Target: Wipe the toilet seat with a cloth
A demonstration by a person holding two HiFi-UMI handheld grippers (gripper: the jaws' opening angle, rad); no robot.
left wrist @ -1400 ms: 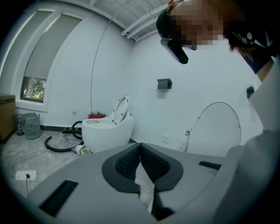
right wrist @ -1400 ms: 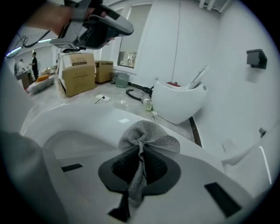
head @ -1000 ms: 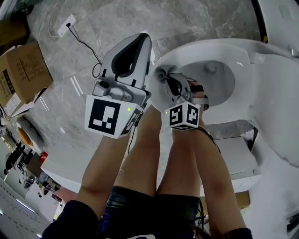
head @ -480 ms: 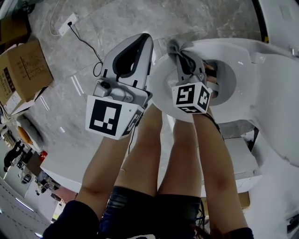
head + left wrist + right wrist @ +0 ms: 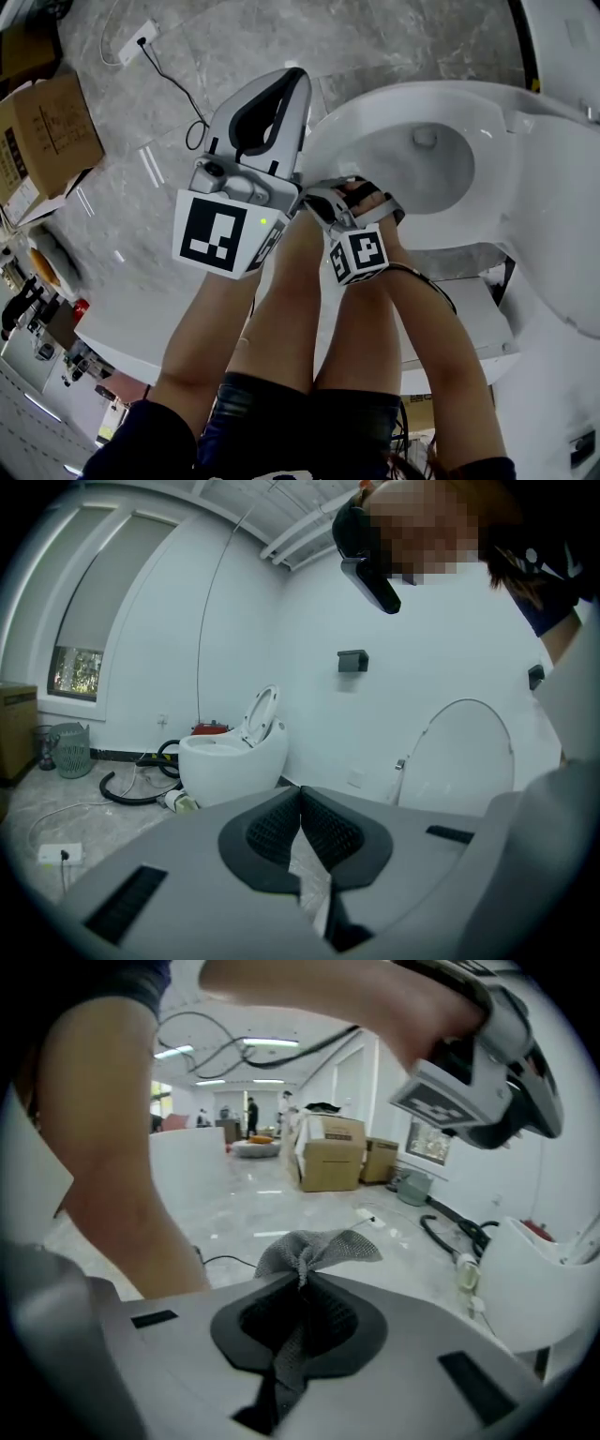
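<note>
The white toilet seat [image 5: 487, 105] rings the bowl at the right of the head view. My right gripper [image 5: 320, 200] is at the seat's near left rim, shut on a grey mesh cloth [image 5: 314, 197]. In the right gripper view the cloth [image 5: 317, 1249] bunches out past the closed jaws [image 5: 302, 1281] and trails back between them. My left gripper [image 5: 292, 81] is held over the floor just left of the seat, apart from it. Its jaws [image 5: 300, 794] are shut with nothing between them. The raised lid [image 5: 467, 754] shows in the left gripper view.
A cardboard box [image 5: 45, 141] and a power strip with a black cable [image 5: 141, 41] lie on the marble floor at the left. The person's bare legs [image 5: 281, 319] fill the lower middle. A second toilet [image 5: 230, 759], a black hose [image 5: 120, 786] and a bin [image 5: 70, 748] stand farther off.
My right gripper swept the cloth along the seat's left rim toward the far side, then came back to the near rim. The left gripper has barely moved.
</note>
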